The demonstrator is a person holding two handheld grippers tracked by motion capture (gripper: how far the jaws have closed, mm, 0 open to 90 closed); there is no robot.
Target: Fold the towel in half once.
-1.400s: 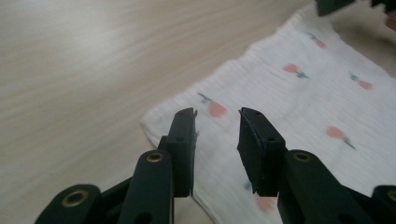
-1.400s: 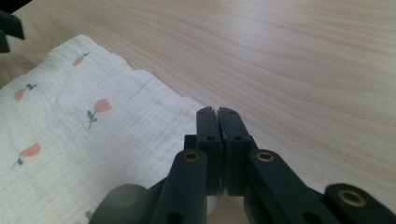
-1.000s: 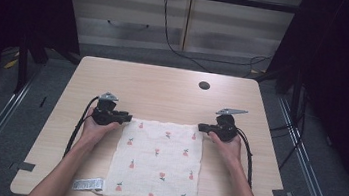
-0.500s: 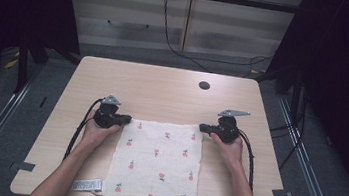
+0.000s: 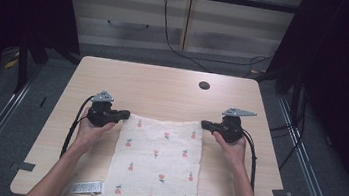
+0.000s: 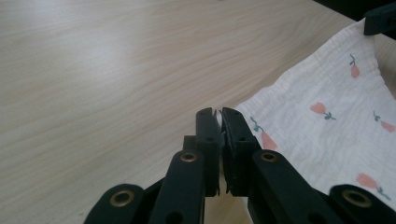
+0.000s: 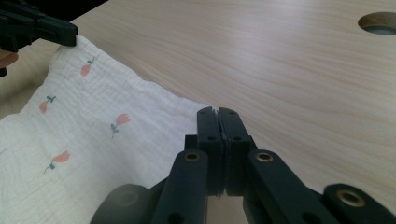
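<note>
A white cloth (image 5: pixel 157 161) printed with small pink flowers lies flat on the wooden table (image 5: pixel 163 91), reaching to its front edge. My left gripper (image 5: pixel 125 115) is shut on the cloth's far left corner, and my right gripper (image 5: pixel 204 125) is shut on its far right corner. In the left gripper view the left gripper (image 6: pixel 219 114) pinches a sliver of cloth (image 6: pixel 327 126), with the right gripper (image 6: pixel 380 18) far off. In the right gripper view the right gripper (image 7: pixel 217 114) is closed at the edge of the cloth (image 7: pixel 93 135), and the left gripper (image 7: pixel 37 30) holds the opposite corner.
A round hole (image 5: pixel 204 85) sits in the tabletop behind the right gripper. A white label (image 5: pixel 86 187) lies at the front left beside the cloth. Grey tape marks (image 5: pixel 25 166) (image 5: pixel 282 194) sit near the front corners. Bare wood stretches beyond the cloth's far edge.
Both hands have shifted only slightly. The cloth's far edge looks a little wider and tauter between the two grippers.
</note>
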